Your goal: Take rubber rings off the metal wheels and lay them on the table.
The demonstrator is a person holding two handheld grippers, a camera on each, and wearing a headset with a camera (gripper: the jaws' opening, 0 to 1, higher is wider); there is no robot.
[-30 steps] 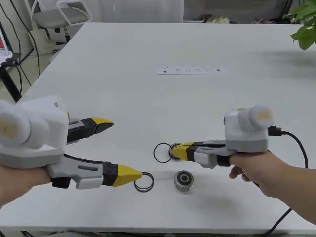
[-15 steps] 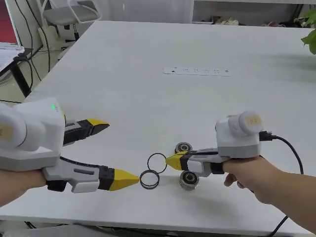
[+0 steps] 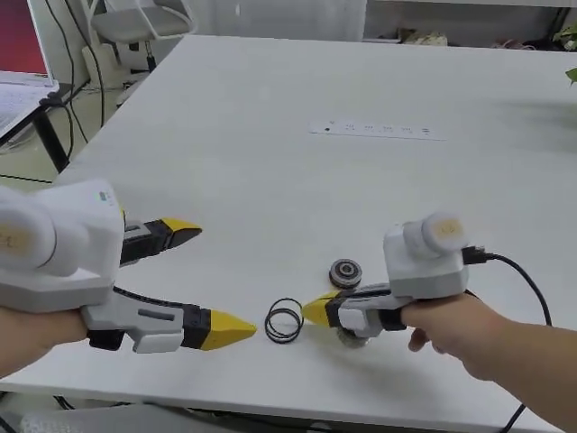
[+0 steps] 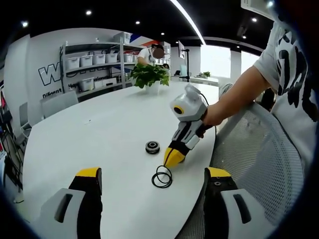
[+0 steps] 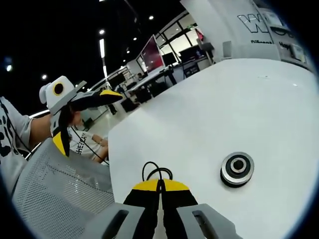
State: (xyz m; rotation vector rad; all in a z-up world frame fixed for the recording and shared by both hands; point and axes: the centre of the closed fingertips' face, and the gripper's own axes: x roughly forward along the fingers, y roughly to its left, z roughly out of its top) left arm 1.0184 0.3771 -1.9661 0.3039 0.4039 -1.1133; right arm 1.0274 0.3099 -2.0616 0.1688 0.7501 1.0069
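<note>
Two thin black rubber rings (image 3: pixel 284 320) lie overlapped on the white table (image 3: pixel 270 180), near its front edge. My right gripper (image 3: pixel 315 310) is shut, its yellow tip just right of the rings, with nothing seen between the jaws. A bare metal wheel (image 3: pixel 345 271) lies flat behind it, and a second wheel (image 3: pixel 350 336) is mostly hidden under it. My left gripper (image 3: pixel 209 280) stands open, left of the rings. The left gripper view has the rings (image 4: pixel 162 177), the wheel (image 4: pixel 152 147) and the right gripper (image 4: pixel 172 158). In the right gripper view, the rings (image 5: pixel 157 173) lie just past the shut gripper (image 5: pixel 159 185), the wheel (image 5: pixel 238 168) to their right.
A white power strip (image 3: pixel 374 129) lies mid-table, farther back. An office chair (image 3: pixel 144 18) and a monitor (image 3: pixel 18 45) stand beyond the table's left side. A black cable (image 3: pixel 523 280) trails from the right gripper. A potted plant (image 4: pixel 149 74) sits on the table's far end.
The two rings, apart a second ago, now lie overlapped. My right gripper has come toward the front edge with its tip beside them. The left gripper has hardly moved.
</note>
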